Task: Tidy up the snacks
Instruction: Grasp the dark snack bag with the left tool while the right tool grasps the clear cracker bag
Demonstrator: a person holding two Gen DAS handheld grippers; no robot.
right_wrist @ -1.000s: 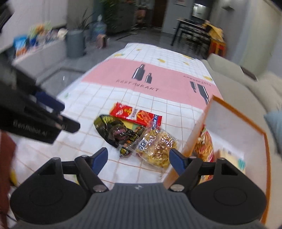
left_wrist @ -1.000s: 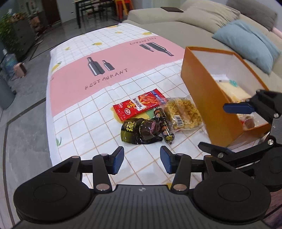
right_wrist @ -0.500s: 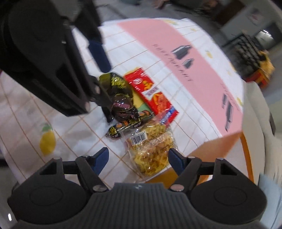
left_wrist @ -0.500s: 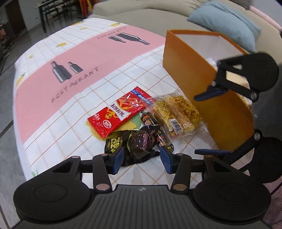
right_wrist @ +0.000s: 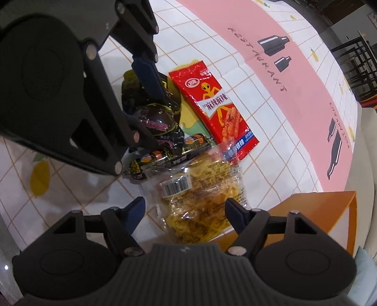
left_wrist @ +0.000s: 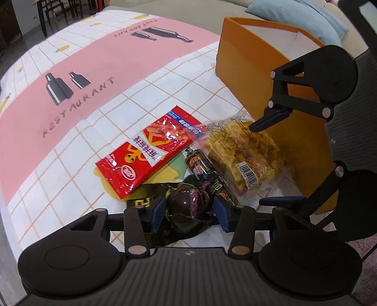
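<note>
Several snacks lie together on the tablecloth: a red packet (left_wrist: 150, 150) (right_wrist: 218, 110), a dark round-bulged packet (left_wrist: 186, 207) (right_wrist: 155, 120), a dark sausage stick (left_wrist: 207, 174) (right_wrist: 169, 157) and a clear bag of yellow crisps (left_wrist: 245, 150) (right_wrist: 202, 202). My left gripper (left_wrist: 188, 211) is open, its jaws either side of the dark packet. My right gripper (right_wrist: 185, 211) is open, its jaws straddling the crisp bag. An orange box (left_wrist: 266, 77) (right_wrist: 325, 219) stands right beside the crisp bag.
The table wears a pink and white "RESTAURANT" cloth (left_wrist: 77, 77). A grey sofa with a blue cushion (left_wrist: 306, 21) lies behind the box. Dark chairs (left_wrist: 59, 9) stand far back. The table's near edge (left_wrist: 9, 226) is at lower left.
Both grippers have come down and closer to the snacks. The left now straddles the dark packet, and the right straddles the crisp bag. Both stay open.
</note>
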